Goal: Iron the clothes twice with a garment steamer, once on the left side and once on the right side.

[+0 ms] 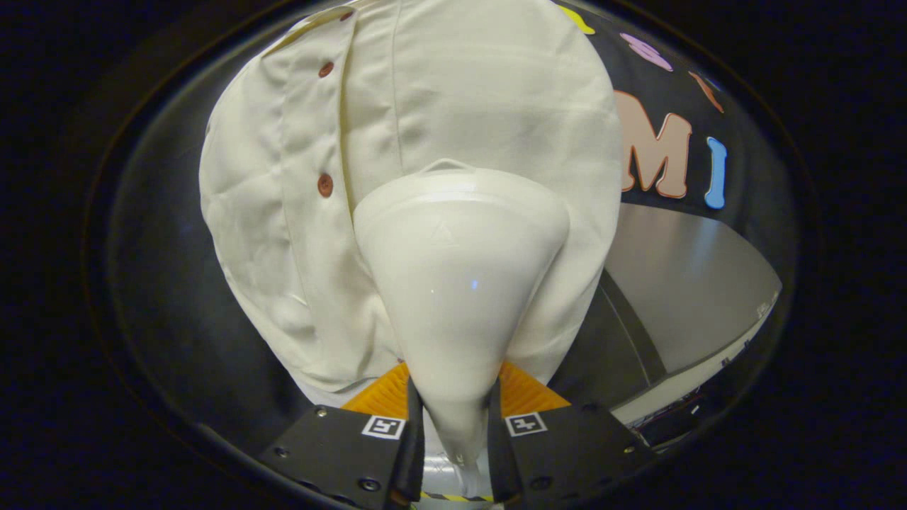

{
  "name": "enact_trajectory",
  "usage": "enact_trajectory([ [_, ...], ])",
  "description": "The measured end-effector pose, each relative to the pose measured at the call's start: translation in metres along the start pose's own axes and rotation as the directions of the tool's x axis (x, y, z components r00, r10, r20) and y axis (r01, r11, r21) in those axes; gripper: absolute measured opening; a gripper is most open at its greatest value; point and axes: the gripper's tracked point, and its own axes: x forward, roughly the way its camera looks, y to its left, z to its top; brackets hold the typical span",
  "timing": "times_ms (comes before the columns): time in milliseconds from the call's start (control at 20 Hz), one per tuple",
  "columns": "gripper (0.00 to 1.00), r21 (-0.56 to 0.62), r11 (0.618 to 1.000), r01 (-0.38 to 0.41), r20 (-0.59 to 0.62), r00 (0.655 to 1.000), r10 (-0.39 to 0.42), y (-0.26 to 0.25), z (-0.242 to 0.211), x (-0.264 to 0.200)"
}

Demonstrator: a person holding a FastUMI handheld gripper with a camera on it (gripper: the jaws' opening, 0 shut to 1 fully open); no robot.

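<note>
claw (453, 425) narrowly pinched on steamer (457, 283) neck, head against shirt (482, 92)

steamer (457, 283): glossy smooth plastic, glinting; shirt (283, 212): matt creased cloth; gripper (455, 432) clamping steamer neck

Glossy cream-white steamer head (460, 283) clamped between gripper (455, 418) fingers; beyond it, plain off-white shirt (482, 99) with reddish-brown buttons (325, 185).
</note>
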Motion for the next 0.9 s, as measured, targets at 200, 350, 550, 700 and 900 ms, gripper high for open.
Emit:
enact_trajectory([
  [200, 0.37, 0.032, 0.999, -0.014, 0.009, 1.000, 0.013, -0.002, -0.005, 0.003],
  [350, 0.37, 0.087, 0.996, -0.032, 0.026, 0.999, 0.029, -0.003, -0.008, 0.007],
  [550, 0.37, 0.105, 0.994, -0.017, 0.015, 1.000, 0.016, -0.007, -0.024, 0.019],
  [700, 0.37, 0.137, 0.990, -0.011, -0.019, 1.000, 0.014, -0.011, -0.045, 0.029],
  [900, 0.37, 0.097, 0.995, 0.013, -0.089, 0.996, -0.004, -0.020, -0.080, 0.040],
])
